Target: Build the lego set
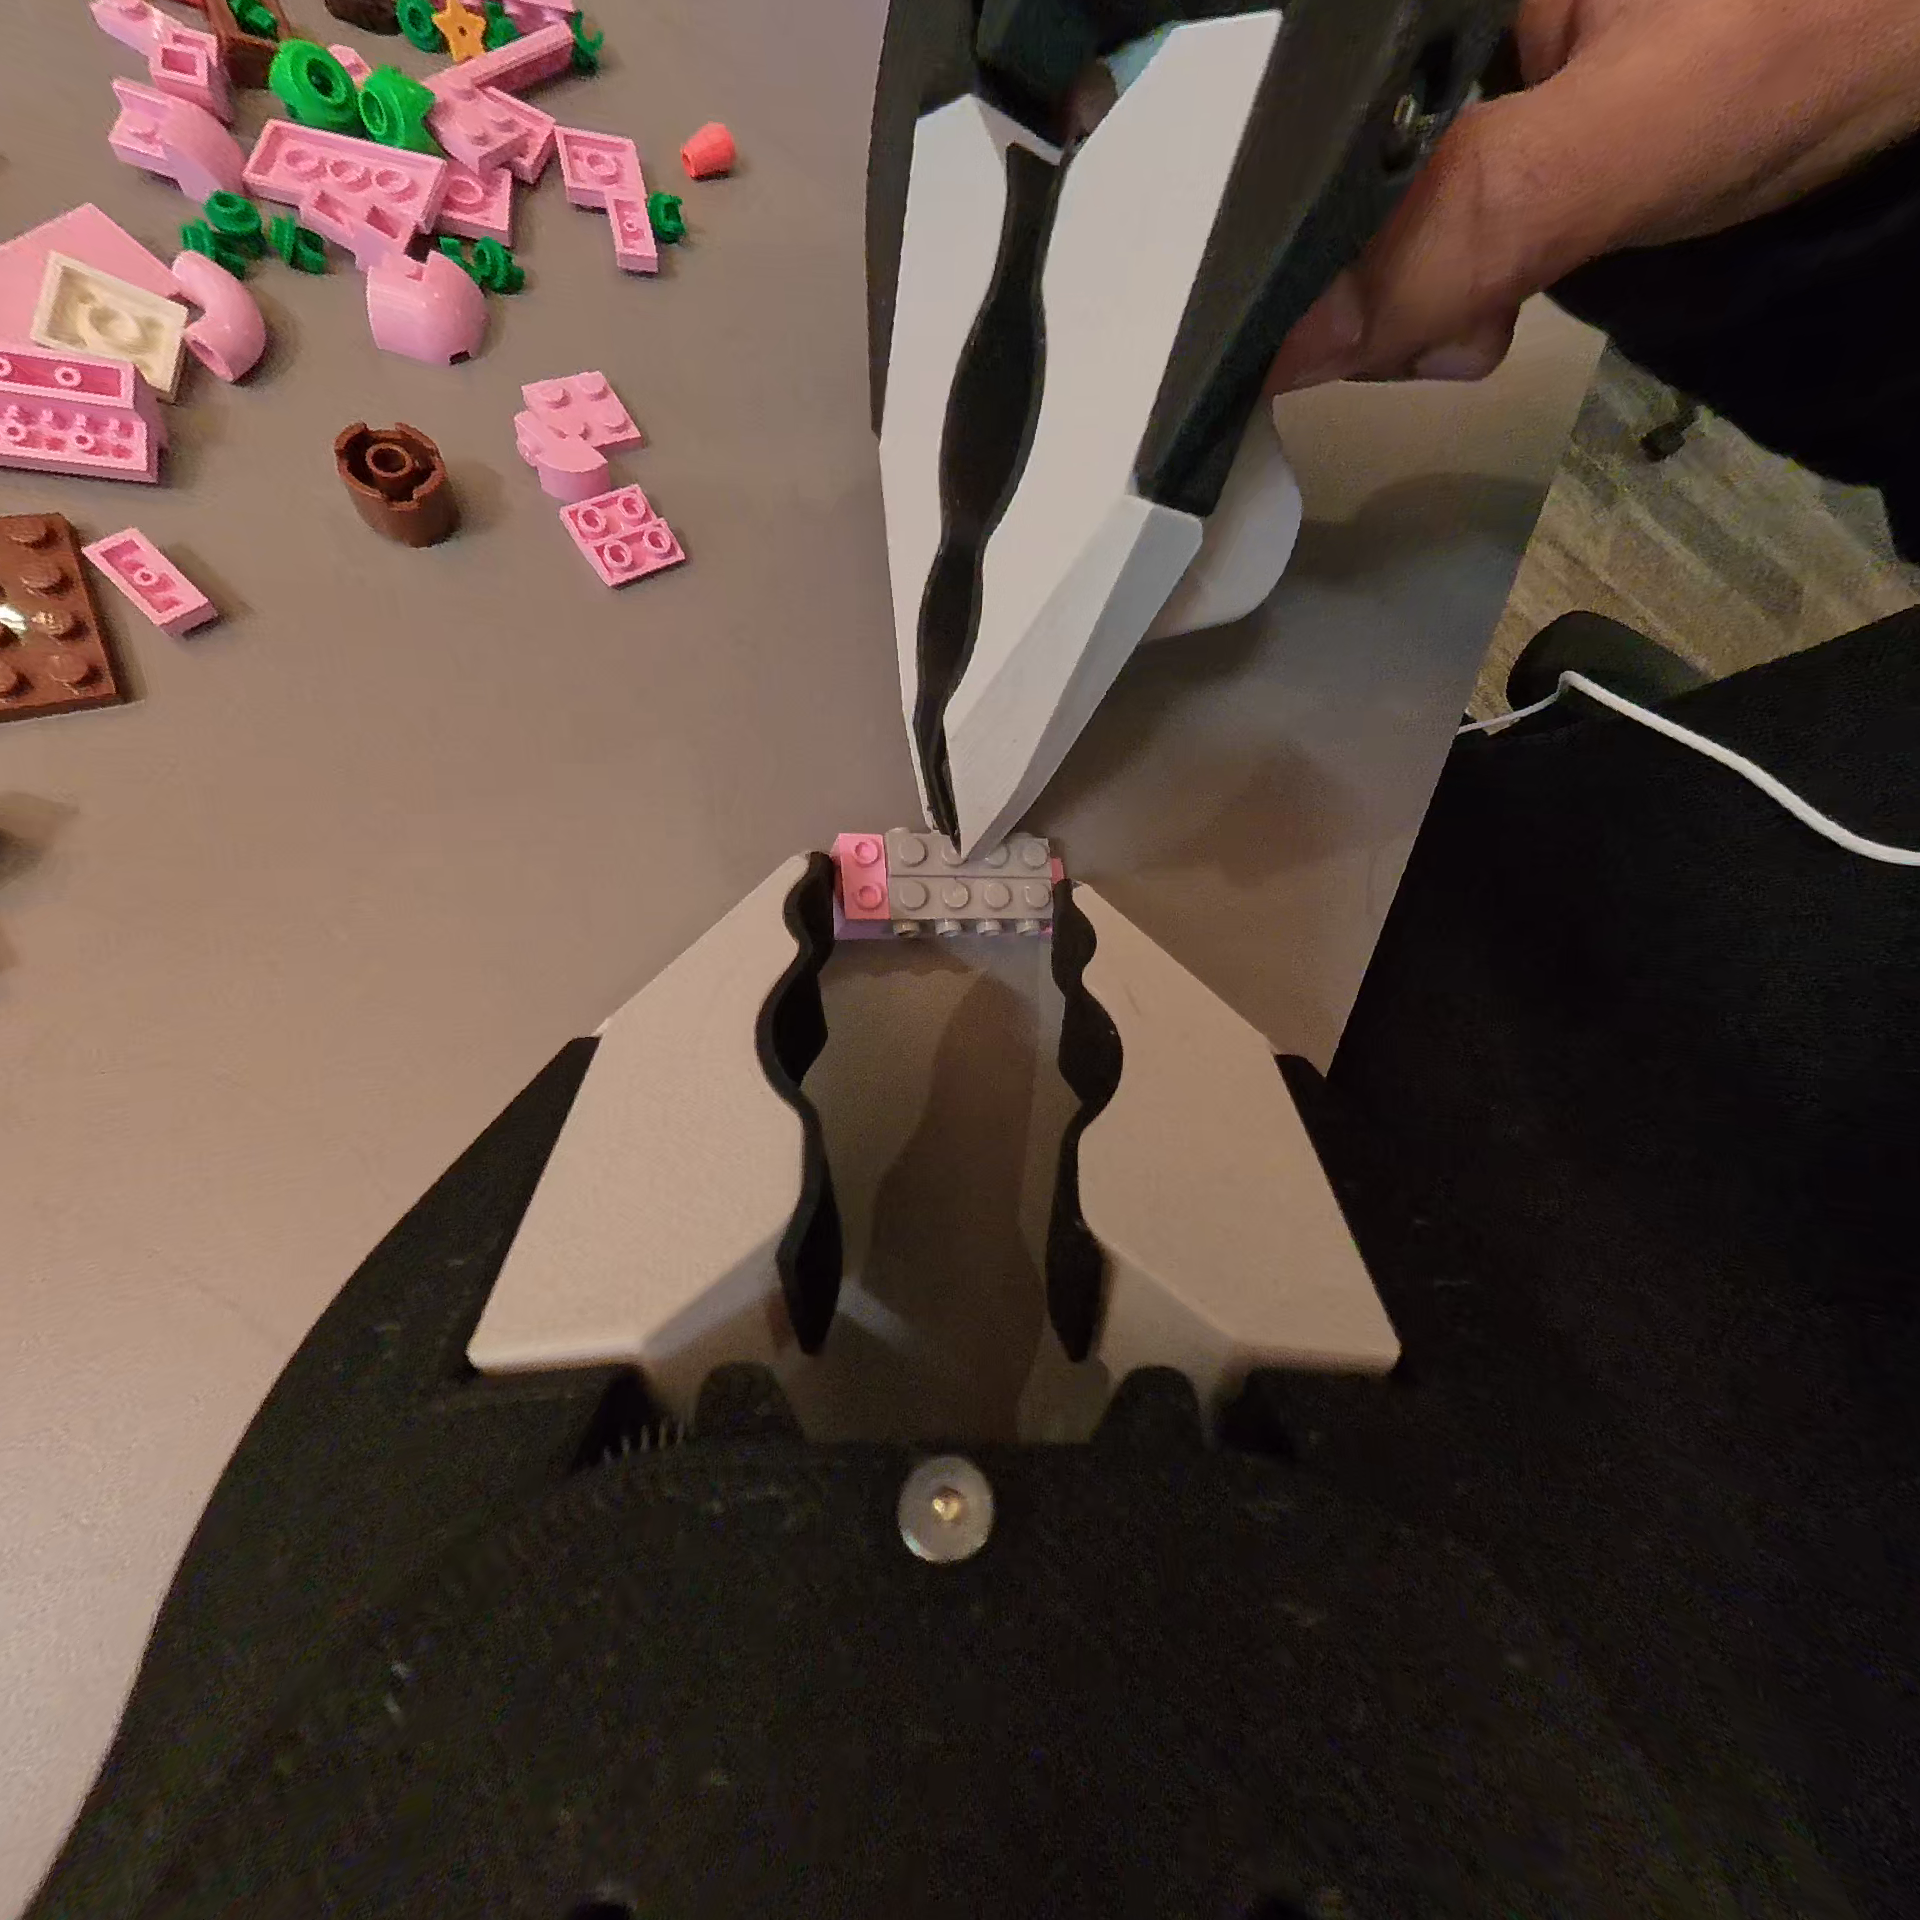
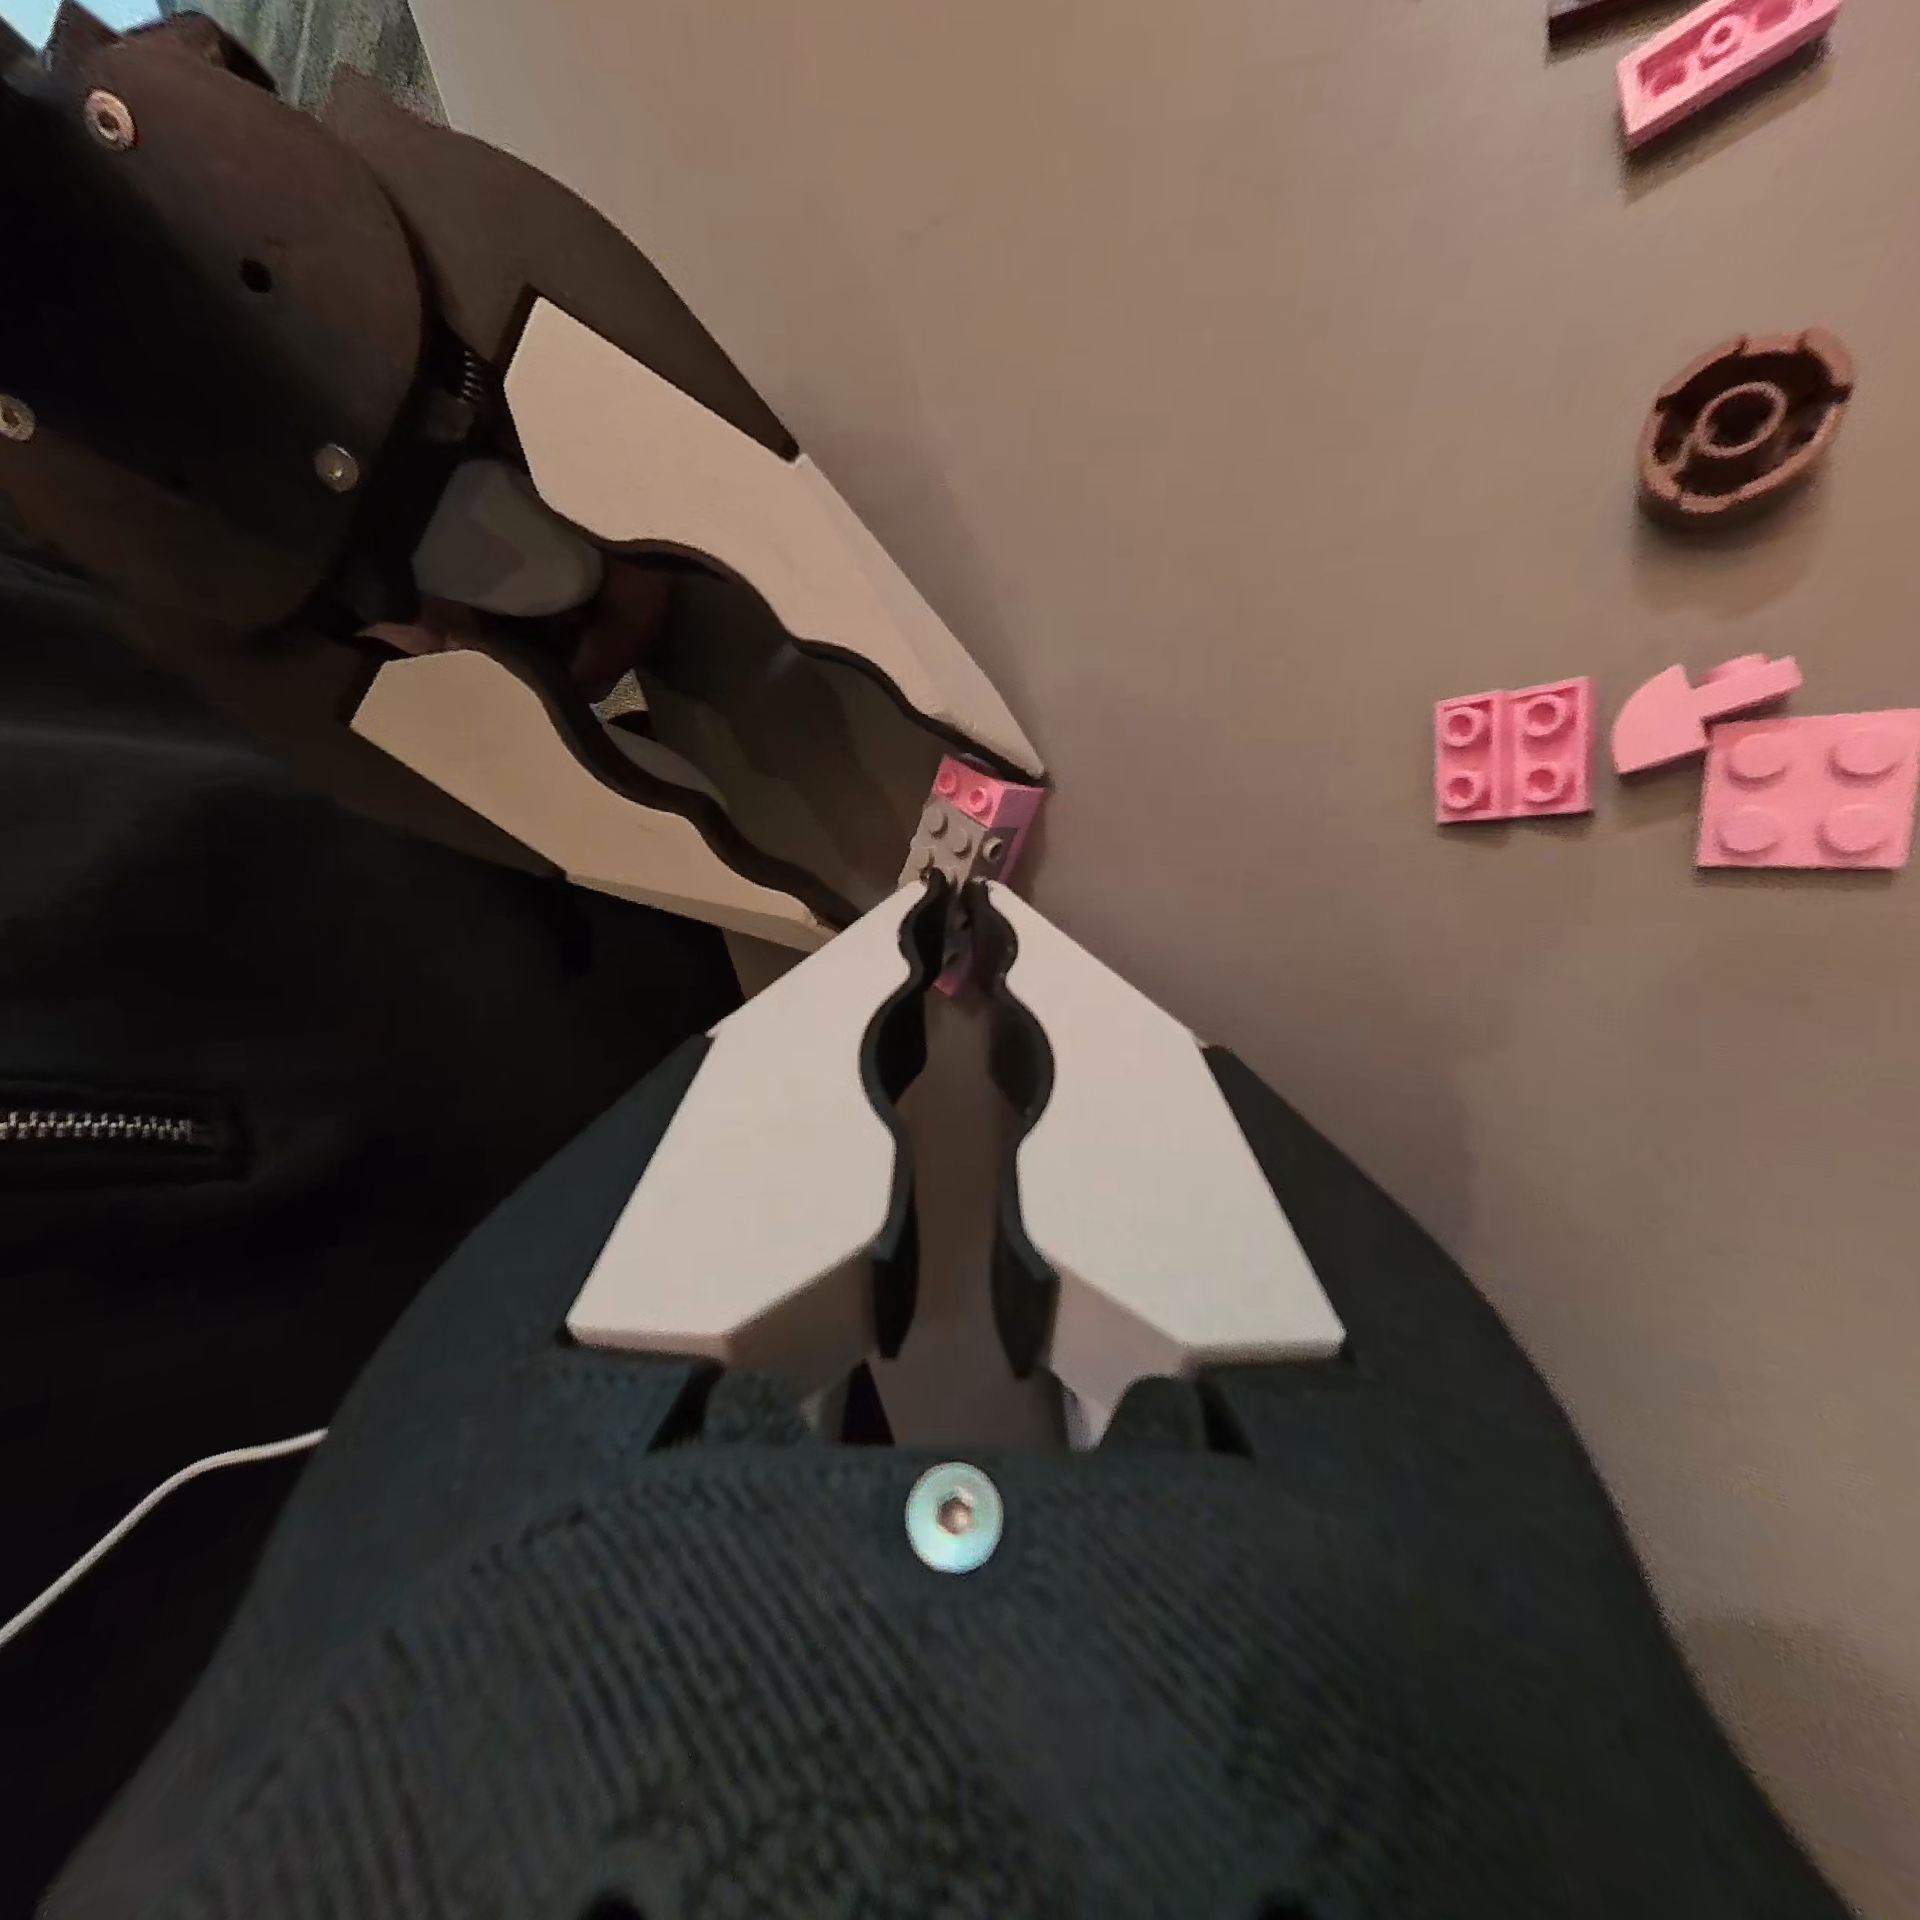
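Observation:
A small assembly, a grey studded brick with a pink brick at its left end on a lilac base (image 1: 966, 883), sits on the grey table (image 1: 520, 935). My left gripper (image 1: 943, 883) is shut on it, one fingertip at each end. My right gripper (image 1: 948, 826) comes down from above, shut, with its tips touching the studs of the grey brick. In the right wrist view, my right gripper (image 2: 956, 888) has its tips together on the assembly (image 2: 977, 816), and the left gripper (image 2: 951, 842) holds the assembly from the upper left.
Loose pink, green and brown pieces (image 1: 343, 177) lie at the far left. Nearer are a brown round piece (image 1: 393, 483), a pink plate (image 1: 621, 535) and a brown plate (image 1: 42, 613). A hand (image 1: 1558, 208) holds the right gripper. The table edge and a white cable (image 1: 1714, 769) are at the right. Left and right tips are no more than a few centimetres apart.

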Available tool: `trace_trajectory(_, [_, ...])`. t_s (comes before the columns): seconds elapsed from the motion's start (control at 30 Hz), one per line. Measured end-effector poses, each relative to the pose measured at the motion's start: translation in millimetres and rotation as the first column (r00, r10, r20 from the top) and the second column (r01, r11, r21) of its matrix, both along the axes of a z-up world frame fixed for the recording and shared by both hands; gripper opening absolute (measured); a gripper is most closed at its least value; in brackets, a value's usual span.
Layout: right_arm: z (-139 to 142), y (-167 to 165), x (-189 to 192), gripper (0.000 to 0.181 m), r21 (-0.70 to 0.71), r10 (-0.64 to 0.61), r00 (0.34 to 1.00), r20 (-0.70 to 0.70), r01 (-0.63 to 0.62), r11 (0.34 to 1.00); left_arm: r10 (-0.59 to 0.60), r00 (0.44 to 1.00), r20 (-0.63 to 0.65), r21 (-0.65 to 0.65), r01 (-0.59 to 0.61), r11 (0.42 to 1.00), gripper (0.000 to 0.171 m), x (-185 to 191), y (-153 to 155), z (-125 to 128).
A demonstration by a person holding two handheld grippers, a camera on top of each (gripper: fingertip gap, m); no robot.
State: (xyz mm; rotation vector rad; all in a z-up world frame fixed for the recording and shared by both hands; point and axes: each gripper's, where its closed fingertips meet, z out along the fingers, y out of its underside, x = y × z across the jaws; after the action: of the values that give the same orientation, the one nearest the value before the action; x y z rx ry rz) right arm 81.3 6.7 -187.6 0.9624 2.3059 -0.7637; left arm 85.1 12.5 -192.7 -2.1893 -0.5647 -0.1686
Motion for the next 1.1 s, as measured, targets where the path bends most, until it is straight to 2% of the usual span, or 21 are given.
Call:
trace_trajectory(0.23, [-1.3,-1.4,-0.5,0.003,0.094,0.068,0.997,0.018,-0.070,0.993,0.009,1.000,0.003,0.003,-0.009,1.000,0.041,-1.1,-0.9,0.2])
trace_trajectory(0.4, [-1.6,-1.5,-0.3,0.003,0.098,0.067,0.996,0.056,-0.073,0.993,0.011,1.000,-0.015,-0.007,-0.011,1.000,0.041,-1.4,-1.1,-0.3])
trace_trajectory(0.6, [-0.3,-2.9,-2.1,0.003,0.076,0.133,0.979,-0.155,-0.122,0.990,0.016,1.000,-0.004,0.000,-0.016,1.000,0.041,-1.3,-2.5,0.0])
trace_trajectory(0.87, [16.8,-2.8,2.6,0.000,-0.097,0.032,0.964,-0.263,-0.059,0.994,0.016,1.000,0.000,0.000,-0.016,1.000,0.041,-1.3,-2.4,-0.2])
trace_trajectory(1.1, [-12.7,10.1,-6.7,0.000,0.200,0.180,0.869,-0.462,-0.096,0.975,0.011,0.999,-0.037,-0.024,-0.012,1.000,0.043,-2.5,1.2,-1.8])
